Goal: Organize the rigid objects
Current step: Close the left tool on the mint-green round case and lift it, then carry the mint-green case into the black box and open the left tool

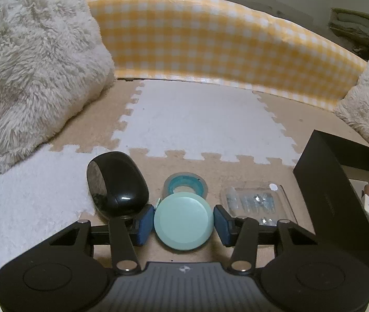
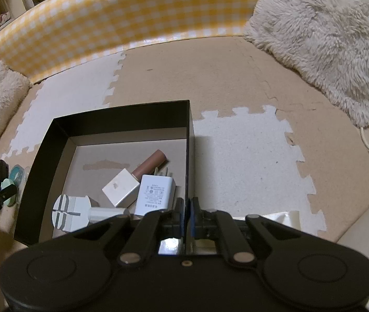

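Sat on the tan mat [image 1: 275, 130], just in front of the tape roll [image 1: 185, 183] and beside the black mouse [image 1: 116, 182]: a mint disc [image 1: 183, 222]. Looked light, stiff, smooth, likely slippery at its rounded rim. Left gripper [image 1: 183, 223] partly open, blue pads [image 1: 144, 223] flanking the disc's widest span, seemingly touching. Right gripper [image 2: 187, 214] pinched shut on the black box [image 2: 122, 114] wall. Best gripped across the middle.

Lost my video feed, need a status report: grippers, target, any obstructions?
Left gripper closed on mint disc. Right gripper shut on black box wall. Black mouse, tape roll close by.
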Demonstrator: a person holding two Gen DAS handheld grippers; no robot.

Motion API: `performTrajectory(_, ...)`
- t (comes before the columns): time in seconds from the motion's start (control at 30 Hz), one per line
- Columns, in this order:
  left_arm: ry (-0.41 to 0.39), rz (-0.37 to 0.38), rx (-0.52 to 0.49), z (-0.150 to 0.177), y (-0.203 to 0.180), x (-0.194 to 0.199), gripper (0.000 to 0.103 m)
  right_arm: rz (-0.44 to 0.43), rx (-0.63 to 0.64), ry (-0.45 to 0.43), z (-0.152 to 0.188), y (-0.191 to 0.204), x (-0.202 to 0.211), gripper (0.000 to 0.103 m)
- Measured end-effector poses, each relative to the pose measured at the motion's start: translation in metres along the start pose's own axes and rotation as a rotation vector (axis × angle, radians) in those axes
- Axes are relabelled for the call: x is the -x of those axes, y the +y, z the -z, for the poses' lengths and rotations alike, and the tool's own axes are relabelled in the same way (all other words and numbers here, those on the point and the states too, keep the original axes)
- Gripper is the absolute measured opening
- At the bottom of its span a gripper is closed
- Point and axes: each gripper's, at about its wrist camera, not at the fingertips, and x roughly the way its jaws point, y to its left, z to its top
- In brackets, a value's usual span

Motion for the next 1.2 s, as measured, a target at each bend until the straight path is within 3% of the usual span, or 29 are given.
performTrajectory(0.23, -0.049, 0.067, 0.011, -0.014, -0.012, 0.016, 0.05, 0.0, 0.001, 0.0, 0.0, 0.001, 0.0, 0.005)
performTrajectory(0.6, -0.096, 0.291, -0.08, -0.036, -0.08, 0.045, 0.05, 0.003, 0.004, 0.001, 0.0, 0.001, 0.0, 0.005)
performTrajectory(0.97, 0.02, 0.378, -0.191, -0.053, -0.17, 0.0, 0.051, -0.002, 0.007, 0.002, 0.0, 0.001, 0.0, 0.005)
performTrajectory(1.2, 0.12, 0.325, -0.226, -0.046, -0.207, -0.042, 0.051, -0.006, 0.007, 0.003, 0.0, 0.0, 0.0, 0.005)
